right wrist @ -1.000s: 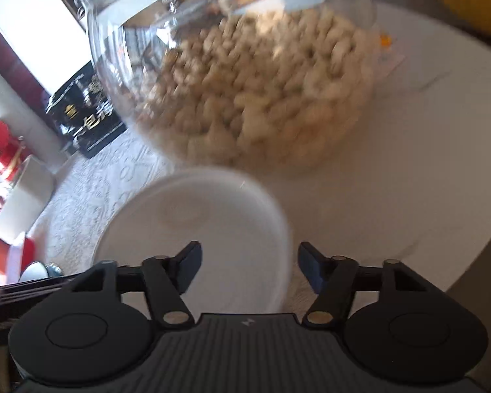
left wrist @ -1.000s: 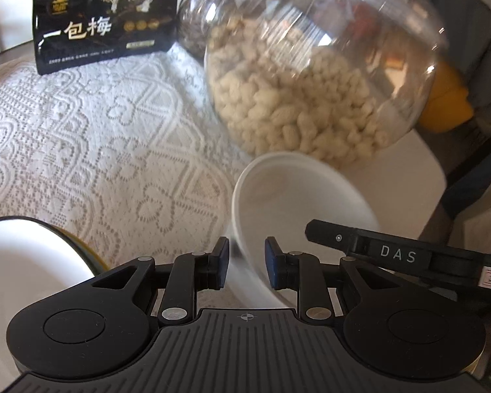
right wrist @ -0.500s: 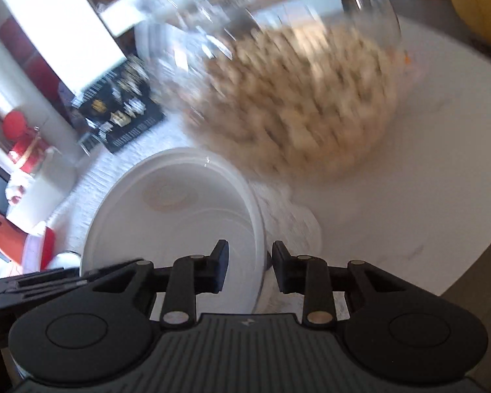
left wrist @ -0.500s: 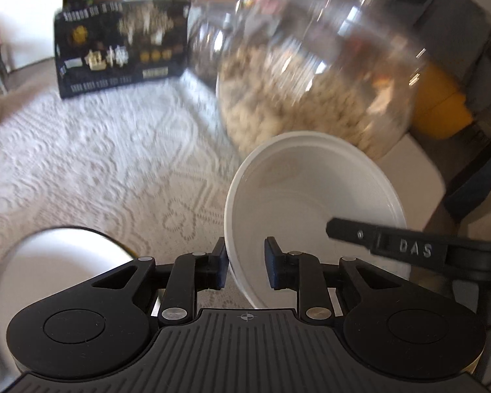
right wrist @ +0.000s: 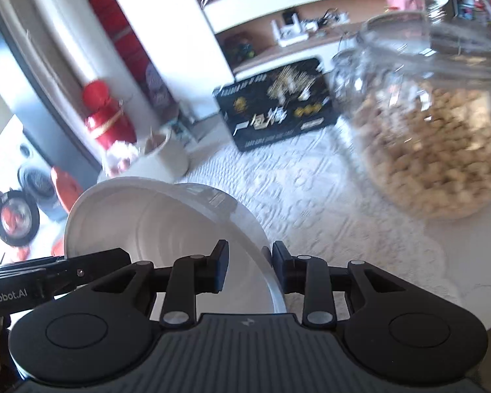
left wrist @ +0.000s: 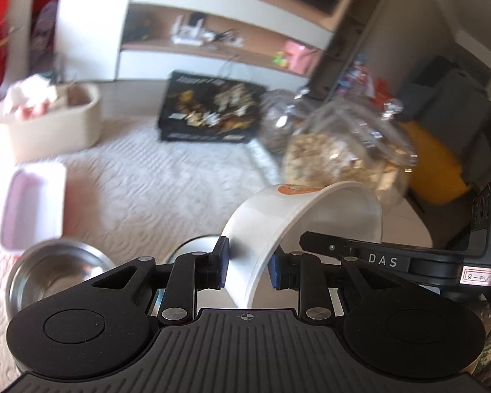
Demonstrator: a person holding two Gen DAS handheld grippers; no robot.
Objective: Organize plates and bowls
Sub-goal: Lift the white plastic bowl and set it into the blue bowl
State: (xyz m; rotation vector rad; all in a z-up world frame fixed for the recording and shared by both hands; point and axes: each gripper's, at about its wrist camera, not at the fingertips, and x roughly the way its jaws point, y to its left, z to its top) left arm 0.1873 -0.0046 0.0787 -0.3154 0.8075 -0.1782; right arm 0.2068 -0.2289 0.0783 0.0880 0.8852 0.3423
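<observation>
A white bowl [left wrist: 311, 216] with an orange mark on its outside hangs tilted above the lace tablecloth [left wrist: 167, 190]. My left gripper [left wrist: 248, 262] pinches its near wall, and its jaws are opening slightly with that wall still between the pads. My right gripper [right wrist: 250, 262] is shut on the rim of the same white bowl [right wrist: 167, 222] on the opposite side. In the left wrist view the right gripper's black finger [left wrist: 330, 247] reaches the bowl from the right. A steel bowl [left wrist: 55, 271] stands low on the left.
A big glass jar of peanuts [right wrist: 442, 144] stands to the right, with a smaller jar [left wrist: 278, 124] and a black snack bag [left wrist: 209, 111] behind it. A pink-lidded box [left wrist: 32, 203] and a beige basket [left wrist: 49, 124] are at the left. A white rim [left wrist: 193, 245] peeks beneath the bowl.
The right gripper closed on the bowl's rim. Both grippers then rose and drew back from the peanut jar, lifting and tilting the white bowl. The steel bowl and pink box came into view.
</observation>
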